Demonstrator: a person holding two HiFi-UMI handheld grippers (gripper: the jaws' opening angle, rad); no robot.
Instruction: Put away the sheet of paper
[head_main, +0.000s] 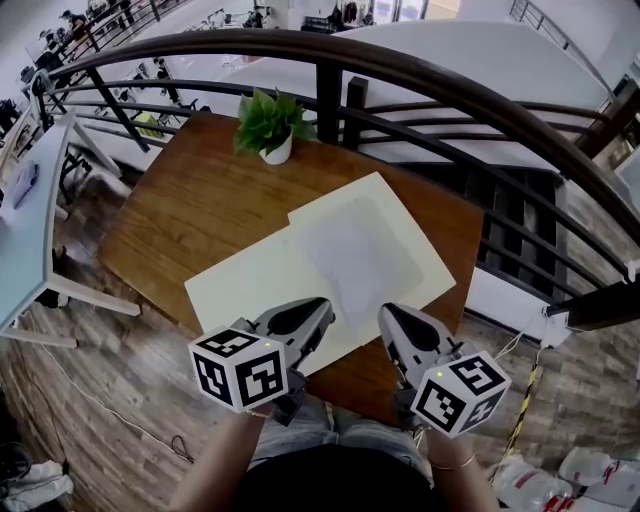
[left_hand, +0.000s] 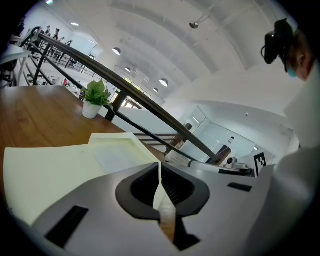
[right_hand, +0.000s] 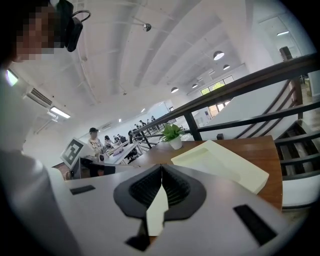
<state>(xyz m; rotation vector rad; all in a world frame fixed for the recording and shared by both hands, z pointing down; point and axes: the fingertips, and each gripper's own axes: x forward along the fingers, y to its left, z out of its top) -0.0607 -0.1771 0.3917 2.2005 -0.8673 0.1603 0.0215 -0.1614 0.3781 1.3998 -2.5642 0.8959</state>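
Left gripper (head_main: 322, 308) is pinched shut on a thin pale edge, which looks like the near end of the sheet of paper (head_main: 350, 255). The sheet lies on the right half of the open cream folder (head_main: 240, 290), by the table's (head_main: 190, 200) near edge. Right gripper (head_main: 388, 315) is clamped on that same edge.

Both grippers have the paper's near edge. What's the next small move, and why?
Probably ease both grippers forward together, kept level, so the sheet travels over the recess of the cream folder. The left gripper and right gripper are each shut on the sheet's near edge, and the recess lies just beyond them.
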